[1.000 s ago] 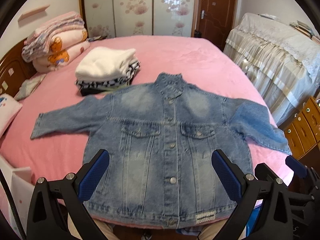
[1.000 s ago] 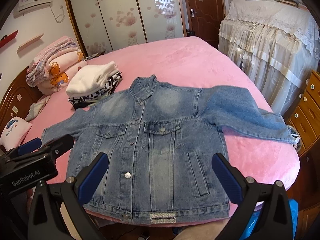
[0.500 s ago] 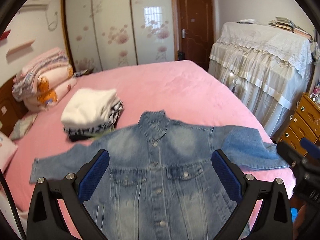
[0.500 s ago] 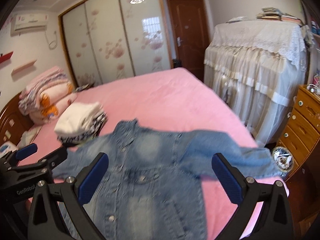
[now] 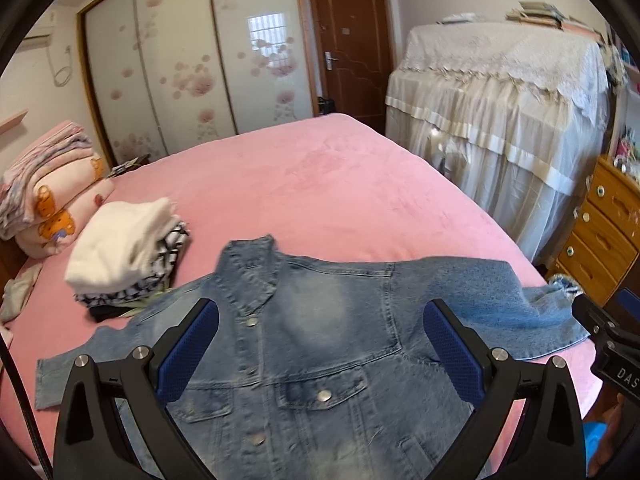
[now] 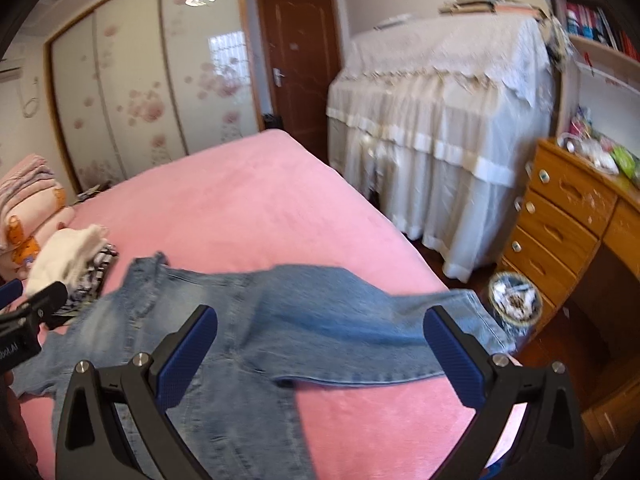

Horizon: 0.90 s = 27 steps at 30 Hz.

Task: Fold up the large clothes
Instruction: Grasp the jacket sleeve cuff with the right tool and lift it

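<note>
**Denim jacket spread on the pink bed, both grippers wide apart**

A blue denim jacket point(image 5: 320, 344) lies front-up and buttoned on the pink bed point(image 5: 320, 184), collar pointing toward 12 o'clock in the left wrist view. One sleeve stretches out toward 9 o'clock; the other runs toward 3 o'clock, its cuff near the bed's edge.

The left gripper point(image 5: 320, 352) hovers above the jacket's chest, its blue-padded fingers point(image 5: 188, 348) spread wide with nothing between them. The right gripper point(image 6: 320, 352) hangs over the 3 o'clock sleeve, jaws likewise wide apart and holding nothing.

At 10 o'clock from the collar sits a pile of folded clothes point(image 5: 124, 252), a white garment on top, close to the jacket's shoulder. Further toward 9 o'clock, stacked pink bedding point(image 5: 48, 188) rests at the headboard end. A wooden chest of drawers point(image 6: 560, 232) stands off the bed at 3 o'clock, beside furniture draped in white lace cloth point(image 6: 440, 120).
</note>
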### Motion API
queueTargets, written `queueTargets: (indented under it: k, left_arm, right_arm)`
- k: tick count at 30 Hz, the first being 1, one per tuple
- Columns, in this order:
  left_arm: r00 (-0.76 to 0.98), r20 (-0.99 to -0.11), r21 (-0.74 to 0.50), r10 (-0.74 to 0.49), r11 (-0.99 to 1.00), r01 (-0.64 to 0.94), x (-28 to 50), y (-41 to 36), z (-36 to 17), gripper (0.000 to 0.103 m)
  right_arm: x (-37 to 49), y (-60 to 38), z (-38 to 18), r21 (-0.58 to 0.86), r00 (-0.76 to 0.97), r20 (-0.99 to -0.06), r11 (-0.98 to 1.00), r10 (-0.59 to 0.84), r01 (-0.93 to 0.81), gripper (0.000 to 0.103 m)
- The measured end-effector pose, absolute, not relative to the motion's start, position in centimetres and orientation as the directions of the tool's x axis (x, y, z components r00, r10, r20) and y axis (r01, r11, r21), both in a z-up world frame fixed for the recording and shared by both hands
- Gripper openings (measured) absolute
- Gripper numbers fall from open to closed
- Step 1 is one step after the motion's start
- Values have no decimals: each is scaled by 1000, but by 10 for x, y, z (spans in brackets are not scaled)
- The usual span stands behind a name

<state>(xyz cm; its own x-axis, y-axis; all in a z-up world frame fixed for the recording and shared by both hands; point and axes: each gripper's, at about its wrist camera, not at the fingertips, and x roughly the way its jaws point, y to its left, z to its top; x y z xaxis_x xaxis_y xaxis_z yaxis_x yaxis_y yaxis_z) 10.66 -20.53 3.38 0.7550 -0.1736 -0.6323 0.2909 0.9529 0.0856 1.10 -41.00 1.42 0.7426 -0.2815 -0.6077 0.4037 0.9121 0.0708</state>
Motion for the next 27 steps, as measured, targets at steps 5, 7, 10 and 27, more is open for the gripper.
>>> queueTargets:
  k: [5, 7, 10, 27]
  left_arm:
    - [715, -670, 87, -198, 936, 341, 128, -246, -10, 101]
    - [704, -681, 94, -199, 930, 355, 133, -261, -24, 101]
    - [683, -705, 106, -194, 922, 371, 139, -281, -48, 101]
    - [606, -769, 107, -203, 894, 435, 157, -329, -113, 101]
  right_arm:
    - [14, -440, -23, 120, 708, -658, 892, -257, 436, 103]
    - [16, -455, -39, 148, 690, -682, 877, -243, 456, 103]
    - [16, -475, -62, 195, 666, -712, 849, -222, 491, 103]
    - [-30, -601, -185, 608, 682, -731, 445, -9, 658, 89]
